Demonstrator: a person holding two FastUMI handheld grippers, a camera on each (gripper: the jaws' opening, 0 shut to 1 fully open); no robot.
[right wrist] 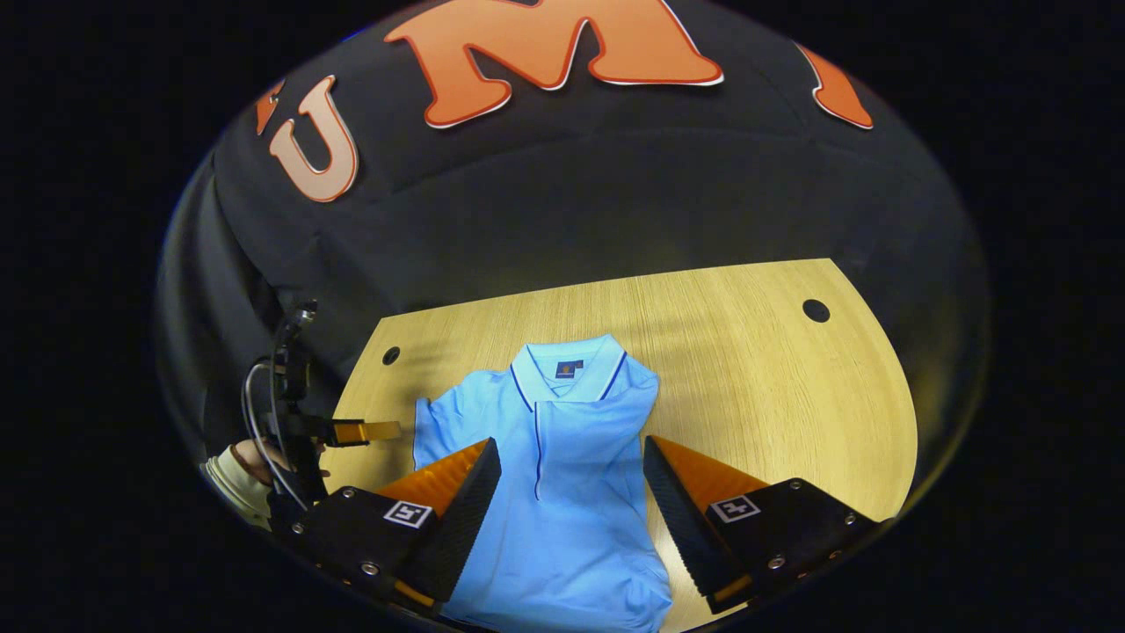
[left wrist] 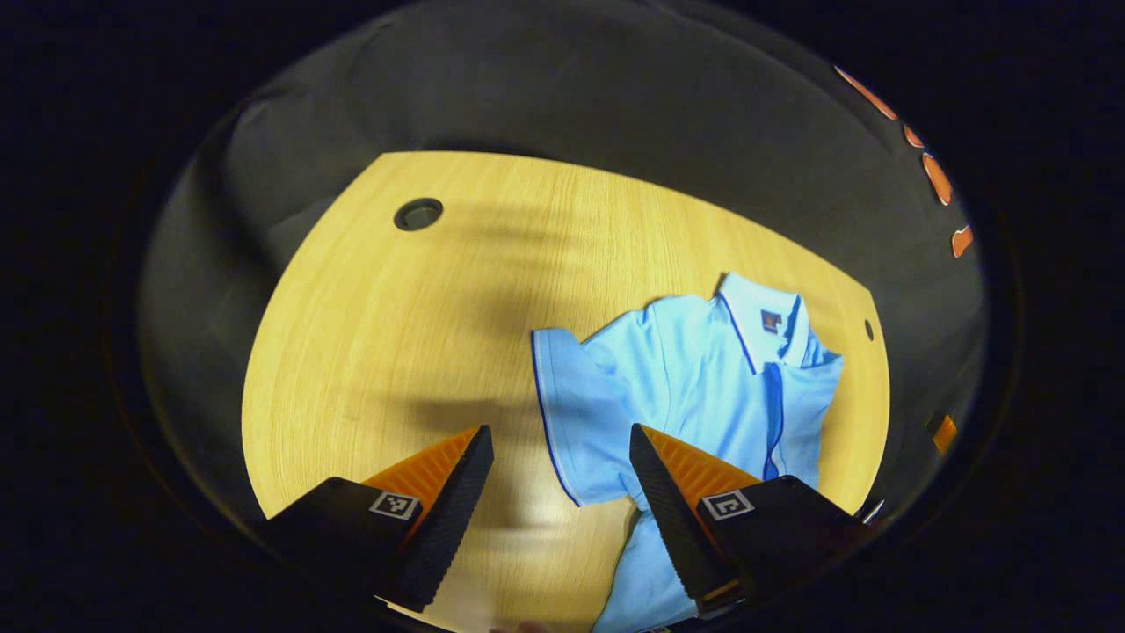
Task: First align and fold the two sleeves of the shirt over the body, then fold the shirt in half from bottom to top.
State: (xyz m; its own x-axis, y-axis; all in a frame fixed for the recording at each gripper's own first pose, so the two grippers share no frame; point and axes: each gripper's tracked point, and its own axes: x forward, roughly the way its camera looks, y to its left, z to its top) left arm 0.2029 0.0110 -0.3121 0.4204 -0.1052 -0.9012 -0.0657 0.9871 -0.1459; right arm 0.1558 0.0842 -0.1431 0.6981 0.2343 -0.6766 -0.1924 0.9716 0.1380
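Observation:
A light blue polo shirt (left wrist: 694,387) lies flat on the wooden table (left wrist: 395,352), collar (left wrist: 765,321) pointing away. One short sleeve (left wrist: 567,413) spreads out to the left; its hem lies just ahead of my left gripper (left wrist: 558,475), which hangs open above the table with nothing between its fingers. In the right gripper view the shirt (right wrist: 571,475) lies straight ahead, and its right side looks folded in over the body. My right gripper (right wrist: 571,479) hovers open over the shirt's middle. The left gripper (right wrist: 360,431) shows beside the spread sleeve (right wrist: 435,431), held by a hand (right wrist: 250,462).
The table has small round holes (left wrist: 418,214) (left wrist: 868,330) near its far corners, also seen as holes (right wrist: 391,355) (right wrist: 816,310). Bare wood stretches left of the shirt (left wrist: 378,308) and right of it (right wrist: 791,404). Black cloth wall stands behind the table.

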